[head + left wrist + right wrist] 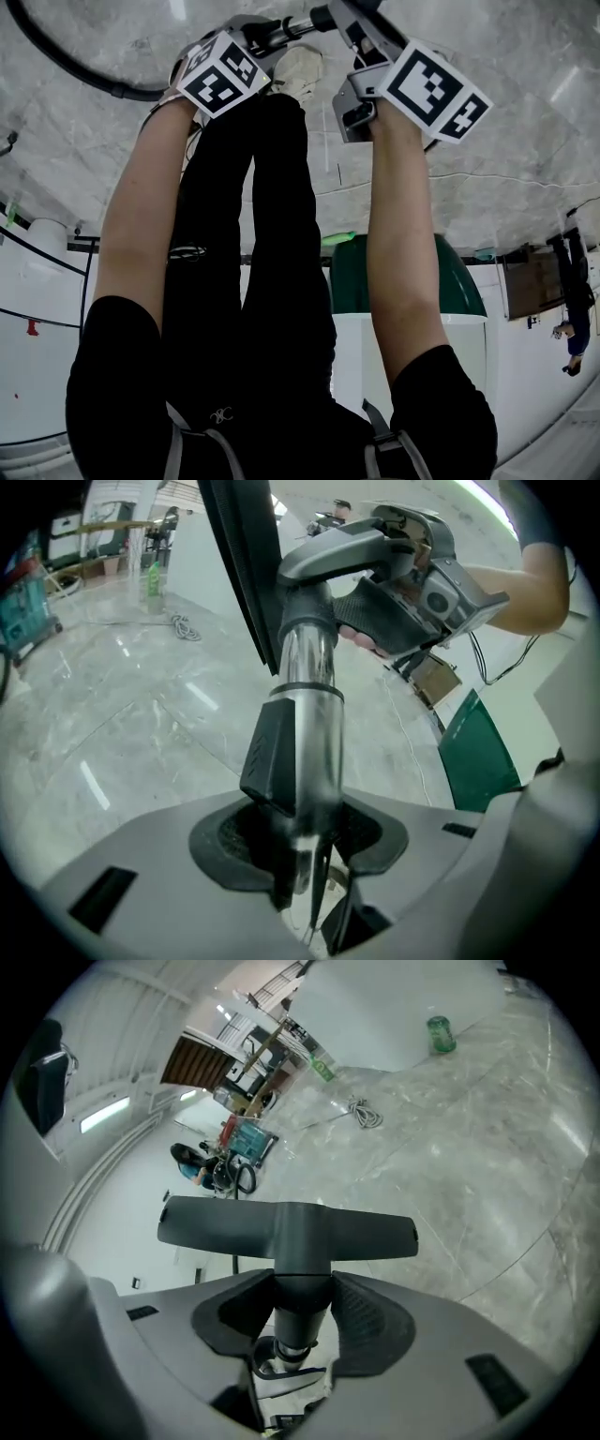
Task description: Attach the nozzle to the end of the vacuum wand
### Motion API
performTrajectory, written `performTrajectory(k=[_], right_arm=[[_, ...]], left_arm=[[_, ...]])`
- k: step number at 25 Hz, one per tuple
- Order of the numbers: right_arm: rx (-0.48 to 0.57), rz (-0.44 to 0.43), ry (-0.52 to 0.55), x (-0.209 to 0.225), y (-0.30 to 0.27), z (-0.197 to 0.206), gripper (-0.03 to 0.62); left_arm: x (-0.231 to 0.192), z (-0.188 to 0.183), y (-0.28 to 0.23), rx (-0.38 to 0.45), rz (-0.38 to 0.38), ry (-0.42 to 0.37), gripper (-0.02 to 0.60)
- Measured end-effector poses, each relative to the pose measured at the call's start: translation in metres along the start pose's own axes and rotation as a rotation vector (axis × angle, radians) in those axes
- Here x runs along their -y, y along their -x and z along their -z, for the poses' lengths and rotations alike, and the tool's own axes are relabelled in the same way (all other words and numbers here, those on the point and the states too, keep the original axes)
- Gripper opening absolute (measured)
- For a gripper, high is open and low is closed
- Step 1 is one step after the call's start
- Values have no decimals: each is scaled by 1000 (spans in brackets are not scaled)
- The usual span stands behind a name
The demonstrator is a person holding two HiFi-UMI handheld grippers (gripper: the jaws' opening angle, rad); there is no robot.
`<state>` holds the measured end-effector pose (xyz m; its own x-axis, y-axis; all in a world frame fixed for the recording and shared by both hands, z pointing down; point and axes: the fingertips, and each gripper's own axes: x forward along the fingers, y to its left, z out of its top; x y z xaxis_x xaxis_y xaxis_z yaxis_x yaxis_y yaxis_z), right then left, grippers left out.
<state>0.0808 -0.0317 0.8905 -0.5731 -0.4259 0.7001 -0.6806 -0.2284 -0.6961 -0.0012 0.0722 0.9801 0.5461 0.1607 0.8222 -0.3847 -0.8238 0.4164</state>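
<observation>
My left gripper (300,878) is shut on the chrome vacuum wand (307,714), just behind a black clip on the tube. The wand runs away from it to a dark collar. There the T-shaped dark grey nozzle (286,1227) sits on the wand's end, its bar showing edge-on (239,564) in the left gripper view. My right gripper (298,1330) stands open around the nozzle's neck, with the neck between its pads. In the head view both marker cubes are at the top, over the marble floor, and the wand (292,28) lies between them.
The person's black-clad legs and a white shoe (298,70) are below the grippers. A black hose (66,66) curves over the floor at the left. A green bottle (439,1033) and a coiled cable (364,1112) lie further off. A green panel (403,281) stands close by.
</observation>
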Motion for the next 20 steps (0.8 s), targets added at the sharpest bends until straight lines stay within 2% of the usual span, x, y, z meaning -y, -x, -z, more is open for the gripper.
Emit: performTrajectory(k=[2,4,7,9,12,13,14,15,17,20], right_arm=[[3,34,-8,10,-4,0,205],[10,71,-37,25,-11,0,205],[1,129,-63,48,-30,-1,204],[-6,164,-71,63,-45,-1,204],[-12,213,-111,91,-63,4,202],[-16,235,-119,102,-68,5,202],[-22,260,-122,112,-72,7,201],[-29,285,-121,122,-77,8,201],[-44,309,-111,133,-89,10,199],[-76,278,-84,127,-122,8,198]], left_arm=[[-7,0,-3,26,-67,63,183],[-16,6,-8,32,-157,121,241],[-26,22,-8,21,-247,147,264],[-29,29,0,50,-263,179,264],[-31,22,27,156,-218,338,261],[-34,18,35,180,-216,379,242],[-38,15,41,198,-226,402,145],[-42,12,46,213,-239,414,22],[-55,10,53,242,-262,434,11],[-79,4,68,304,-273,472,11]])
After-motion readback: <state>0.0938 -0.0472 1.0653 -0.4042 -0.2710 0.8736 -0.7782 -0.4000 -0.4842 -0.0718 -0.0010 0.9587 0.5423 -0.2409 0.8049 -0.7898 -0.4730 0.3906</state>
